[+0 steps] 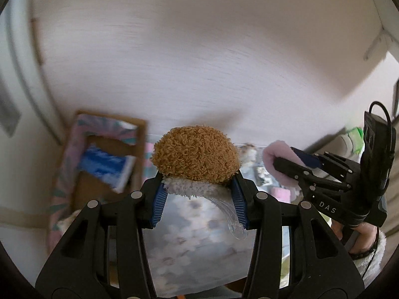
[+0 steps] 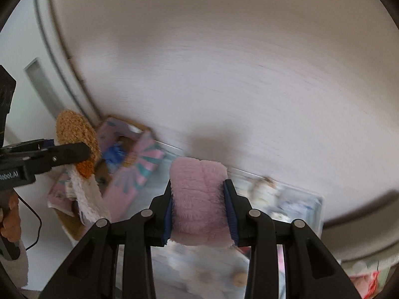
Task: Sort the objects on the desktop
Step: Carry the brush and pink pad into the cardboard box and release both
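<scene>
1. Left claw (image 1: 199,191) grips a brown plush toy (image 1: 195,153), held raised beside a patterned cardboard box (image 1: 74,149)
2. Right claw (image 2: 200,205) is clamped on a pink fluffy piece (image 2: 198,196), lifted over the desk (image 2: 224,74)

The left gripper (image 1: 198,191) is raised, its blue pads (image 1: 159,203) clamped on a brown plush (image 1: 195,158). The right gripper (image 2: 199,199) is beside it on the right, its jaws pinching a pink plush (image 2: 199,196). A bare hand (image 1: 361,236) grips the right handle; another hand (image 2: 10,221) holds the left.
</scene>
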Action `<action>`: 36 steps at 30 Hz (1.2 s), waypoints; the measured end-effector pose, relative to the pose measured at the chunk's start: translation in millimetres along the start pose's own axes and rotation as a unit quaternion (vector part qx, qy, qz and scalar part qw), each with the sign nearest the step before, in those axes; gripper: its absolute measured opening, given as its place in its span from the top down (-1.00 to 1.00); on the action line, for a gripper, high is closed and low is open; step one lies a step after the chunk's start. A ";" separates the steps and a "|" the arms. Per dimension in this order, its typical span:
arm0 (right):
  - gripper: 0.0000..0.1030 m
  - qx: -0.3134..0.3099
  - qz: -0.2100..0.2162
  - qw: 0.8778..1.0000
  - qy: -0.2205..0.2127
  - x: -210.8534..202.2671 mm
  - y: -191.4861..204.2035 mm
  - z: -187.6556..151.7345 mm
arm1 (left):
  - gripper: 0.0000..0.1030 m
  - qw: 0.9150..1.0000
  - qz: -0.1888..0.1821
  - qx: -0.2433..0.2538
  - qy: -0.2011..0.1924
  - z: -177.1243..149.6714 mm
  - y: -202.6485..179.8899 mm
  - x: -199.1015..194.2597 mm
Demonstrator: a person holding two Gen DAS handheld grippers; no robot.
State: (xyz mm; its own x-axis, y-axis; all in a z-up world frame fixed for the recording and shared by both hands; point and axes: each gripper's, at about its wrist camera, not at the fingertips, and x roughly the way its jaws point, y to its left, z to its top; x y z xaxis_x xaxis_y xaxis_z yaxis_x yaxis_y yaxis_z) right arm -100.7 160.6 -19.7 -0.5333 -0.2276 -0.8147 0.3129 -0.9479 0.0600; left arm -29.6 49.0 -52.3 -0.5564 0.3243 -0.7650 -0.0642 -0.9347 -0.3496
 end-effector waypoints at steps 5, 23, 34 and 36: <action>0.35 -0.048 0.033 0.998 0.007 24.9 53.1 13.4 | 0.17 0.999 0.037 -0.027 -0.006 -21.0 45.1 -15.4; 0.35 -0.112 0.123 0.983 0.080 140.2 178.5 28.5 | 0.17 0.993 0.076 -0.059 0.069 -86.2 154.1 17.8; -0.42 -0.046 0.092 0.992 0.079 162.9 163.8 29.1 | -1.00 0.993 0.082 -0.037 0.074 -100.8 166.6 47.8; -0.42 -0.030 0.091 0.992 0.077 160.2 156.2 25.9 | -0.99 0.994 0.079 -0.039 0.070 -101.2 168.1 47.0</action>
State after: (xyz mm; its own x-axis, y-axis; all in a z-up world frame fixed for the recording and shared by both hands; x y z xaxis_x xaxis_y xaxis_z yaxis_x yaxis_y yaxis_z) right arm -157.6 -29.7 -125.9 -0.3389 -0.3533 -0.8719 0.4416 -0.8781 0.1842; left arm 17.3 -78.2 -201.8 -0.4332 0.1971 -0.8795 0.0811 -0.9633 -0.2558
